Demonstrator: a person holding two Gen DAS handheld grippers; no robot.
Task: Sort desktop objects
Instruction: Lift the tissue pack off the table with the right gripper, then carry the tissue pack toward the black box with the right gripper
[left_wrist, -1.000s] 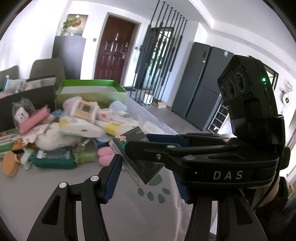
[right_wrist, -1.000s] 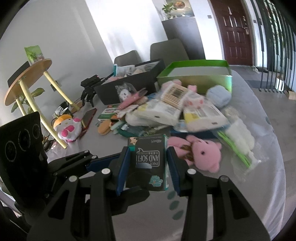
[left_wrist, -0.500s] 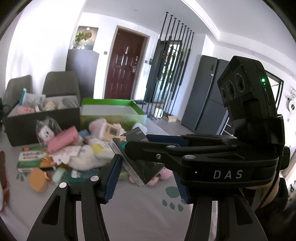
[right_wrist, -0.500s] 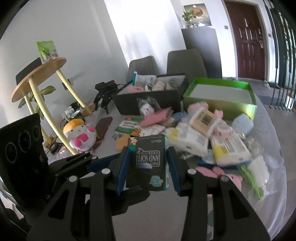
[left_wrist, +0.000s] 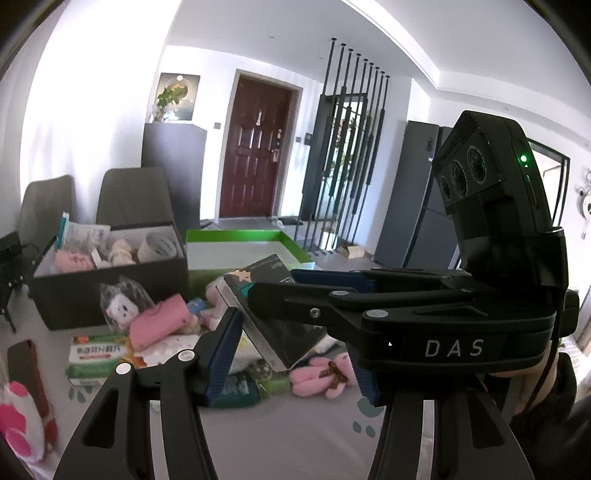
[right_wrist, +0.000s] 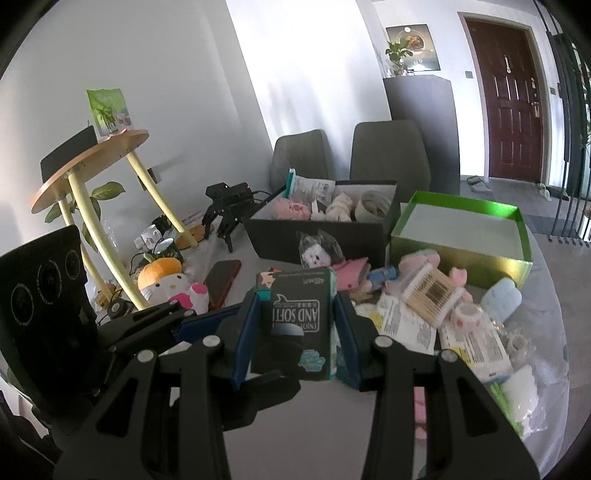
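The right gripper (right_wrist: 297, 330) fingers clamp a dark green tissue pack (right_wrist: 301, 328) printed "AND SOFT", at frame centre. The left gripper (left_wrist: 291, 354) fingers stand apart; "DAS" marks the other gripper's body.

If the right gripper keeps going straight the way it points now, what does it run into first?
Probably the black storage box past the pile. The right gripper, shut on the dark tissue pack, seems to ride above the clutter, so the bagged plush toy by the box wall may come first; depth is unclear.

place: someone's home, dining area by the look of it
entry: dark red front door (left_wrist: 255, 147) centre frame, slippers (right_wrist: 476, 183) nearby
furniture: padded chairs (right_wrist: 388, 151), fridge (left_wrist: 413, 199) on the right
table: toys and toiletries everywhere
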